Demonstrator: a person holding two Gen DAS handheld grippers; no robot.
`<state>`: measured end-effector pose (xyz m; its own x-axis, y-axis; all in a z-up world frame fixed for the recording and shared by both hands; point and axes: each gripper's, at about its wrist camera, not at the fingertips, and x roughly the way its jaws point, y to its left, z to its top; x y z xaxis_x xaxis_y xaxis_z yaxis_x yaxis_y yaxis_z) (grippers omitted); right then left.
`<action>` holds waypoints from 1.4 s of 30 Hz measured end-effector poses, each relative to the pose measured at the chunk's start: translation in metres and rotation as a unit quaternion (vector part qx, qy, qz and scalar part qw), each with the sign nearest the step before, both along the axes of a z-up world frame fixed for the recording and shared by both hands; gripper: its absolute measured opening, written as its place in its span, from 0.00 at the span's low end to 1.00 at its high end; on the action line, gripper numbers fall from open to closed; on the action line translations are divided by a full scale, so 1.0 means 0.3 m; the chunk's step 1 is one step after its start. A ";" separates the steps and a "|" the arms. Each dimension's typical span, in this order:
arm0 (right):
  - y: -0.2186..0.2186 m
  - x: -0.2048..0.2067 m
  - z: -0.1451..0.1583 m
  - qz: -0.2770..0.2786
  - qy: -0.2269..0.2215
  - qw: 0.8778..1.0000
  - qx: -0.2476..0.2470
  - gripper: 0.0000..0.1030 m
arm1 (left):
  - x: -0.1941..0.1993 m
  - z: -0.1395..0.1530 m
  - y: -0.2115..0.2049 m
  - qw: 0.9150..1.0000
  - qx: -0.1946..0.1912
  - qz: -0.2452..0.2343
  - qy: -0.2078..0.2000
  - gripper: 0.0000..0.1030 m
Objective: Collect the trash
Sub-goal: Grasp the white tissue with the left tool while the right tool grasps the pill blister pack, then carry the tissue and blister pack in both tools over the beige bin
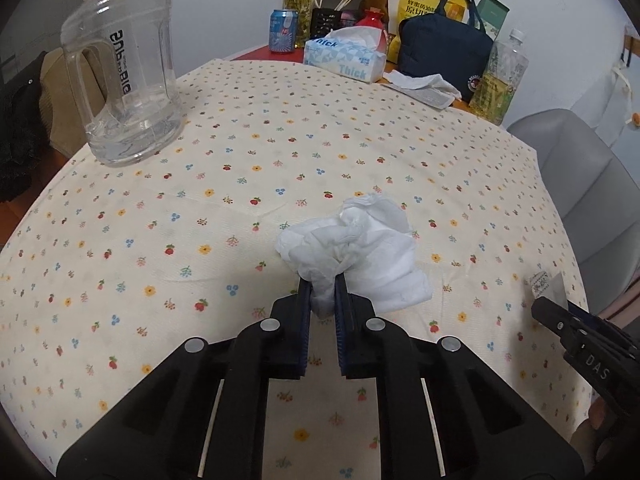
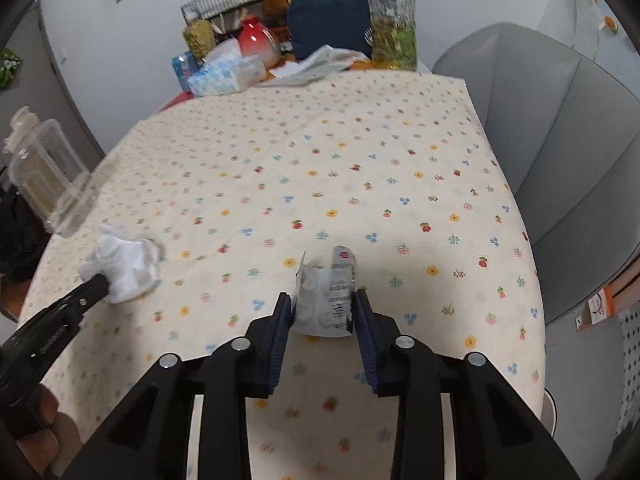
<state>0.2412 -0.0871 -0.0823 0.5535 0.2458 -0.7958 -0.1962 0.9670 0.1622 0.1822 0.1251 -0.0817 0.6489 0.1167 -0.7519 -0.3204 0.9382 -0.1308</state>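
Note:
A crumpled white tissue point(image 1: 360, 248) lies on the flower-print tablecloth point(image 1: 240, 184), and my left gripper point(image 1: 323, 292) is shut on its near edge. From the right wrist view the same tissue point(image 2: 128, 264) shows at the left, with the left gripper point(image 2: 98, 282) on it. A silver torn wrapper point(image 2: 326, 300) sits between the blue pads of my right gripper point(image 2: 322, 304), which press on its two sides. The right gripper's tip point(image 1: 548, 310) shows at the right edge of the left wrist view, over the wrapper point(image 1: 546, 284).
A clear plastic jug point(image 1: 124, 76) stands at the far left of the table. At the back are a tissue box point(image 1: 344, 58), a blue can point(image 1: 283, 31), a navy bag point(image 1: 444, 52), bottles and snack packs. A grey chair point(image 2: 560, 160) stands to the right.

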 end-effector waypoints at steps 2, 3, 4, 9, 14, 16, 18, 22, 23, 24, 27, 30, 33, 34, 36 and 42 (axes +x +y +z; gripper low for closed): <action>-0.005 -0.036 0.024 0.002 -0.007 1.000 0.004 0.29 | -0.016 0.010 -0.008 1.000 -0.001 -0.003 -0.003 0.11; -0.013 -0.057 0.037 0.002 -0.009 1.000 0.009 0.29 | -0.022 0.015 -0.014 1.000 -0.001 -0.005 -0.005 0.11; -0.019 -0.075 0.049 0.000 -0.011 1.000 0.012 0.29 | -0.029 0.020 -0.020 1.000 -0.001 -0.007 -0.007 0.11; -0.057 -0.158 0.110 -0.010 -0.025 0.999 0.026 0.29 | -0.078 0.057 -0.057 1.000 -0.002 -0.019 -0.023 0.11; -0.083 -0.232 0.167 -0.017 -0.039 0.998 0.037 0.29 | -0.125 0.094 -0.086 0.999 -0.003 -0.027 -0.039 0.11; -0.088 -0.258 0.186 -0.021 -0.045 0.998 0.038 0.29 | -0.140 0.112 -0.102 0.998 0.000 -0.033 -0.045 0.11; -0.095 -0.281 0.204 -0.024 -0.052 0.998 0.038 0.29 | -0.161 0.134 -0.126 0.998 0.003 -0.043 -0.052 0.11; -0.113 -0.320 0.238 -0.030 -0.063 0.997 0.043 0.29 | -0.188 0.174 -0.173 0.996 0.010 -0.056 -0.066 0.11; -0.120 -0.330 0.248 -0.032 -0.067 0.996 0.043 0.29 | -0.191 0.180 -0.182 0.996 0.011 -0.059 -0.067 0.11; -0.127 -0.339 0.256 -0.033 -0.070 0.996 0.043 0.29 | -0.195 0.188 -0.195 0.995 0.013 -0.063 -0.070 0.11; -0.152 -0.358 0.279 -0.039 -0.077 0.995 0.044 0.29 | -0.201 0.208 -0.236 0.994 0.018 -0.073 -0.076 0.11; -0.188 -0.379 0.296 -0.046 -0.082 0.994 0.047 0.29 | -0.203 0.222 -0.285 0.993 0.022 -0.085 -0.080 0.11; -0.236 -0.398 0.306 -0.055 -0.087 0.993 0.049 0.29 | -0.202 0.233 -0.335 0.991 0.024 -0.097 -0.085 0.11; -0.259 -0.405 0.308 -0.061 -0.088 0.993 0.050 0.29 | -0.199 0.235 -0.356 0.991 0.025 -0.102 -0.085 0.11; -0.294 -0.411 0.306 -0.070 -0.089 0.992 0.051 0.29 | -0.193 0.236 -0.394 0.990 0.027 -0.112 -0.084 0.11; -0.451 -0.435 0.285 -0.109 -0.087 0.989 0.048 0.30 | -0.171 0.235 -0.532 0.985 0.031 -0.147 -0.080 0.11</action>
